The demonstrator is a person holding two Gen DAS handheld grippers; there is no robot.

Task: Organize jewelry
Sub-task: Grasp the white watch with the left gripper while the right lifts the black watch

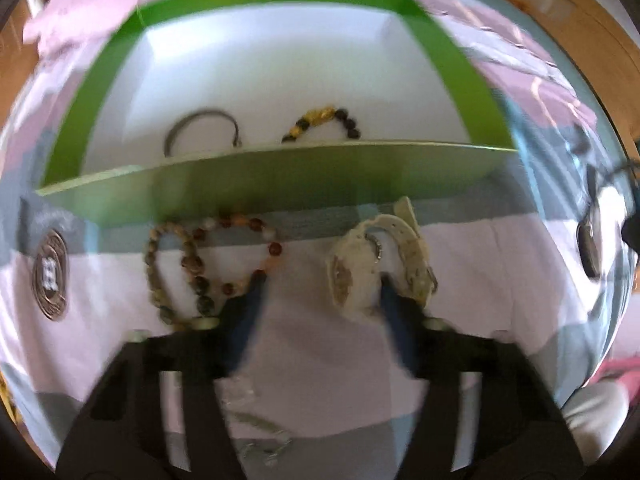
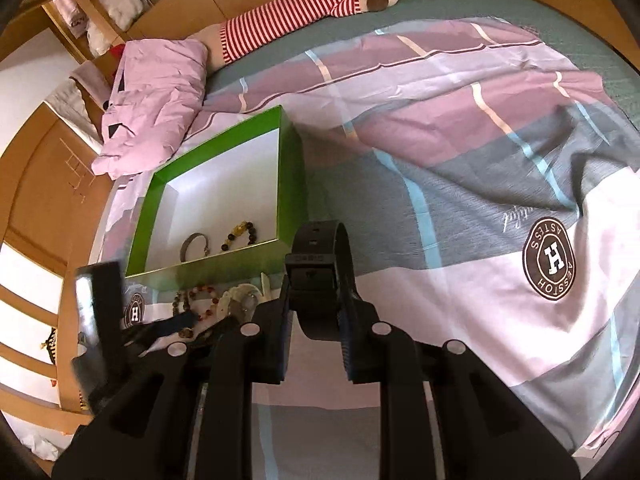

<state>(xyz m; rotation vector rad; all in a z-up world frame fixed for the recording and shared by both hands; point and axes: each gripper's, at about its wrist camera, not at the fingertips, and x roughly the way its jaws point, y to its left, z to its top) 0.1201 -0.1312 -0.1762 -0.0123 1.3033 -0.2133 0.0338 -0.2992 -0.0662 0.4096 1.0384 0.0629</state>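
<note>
Black rubber watch (image 2: 318,276) is clamped in my right tool (image 2: 314,332), above the bed (image 2: 480,184) just beside the green box (image 2: 290,176) — transfer step in hand. Next: carry it over the near wall and release inside, clear of the two bracelets (image 2: 240,236). My left tool (image 1: 322,280) is spread wide between the bead bracelets (image 1: 208,264) and the cream watch (image 1: 360,268) — holding nothing.

Round brown badge (image 2: 549,264) on the bedspread (image 2: 460,168), upside down, large "H" ringed by "AESSTOH", cursive beside it unreadable
</note>
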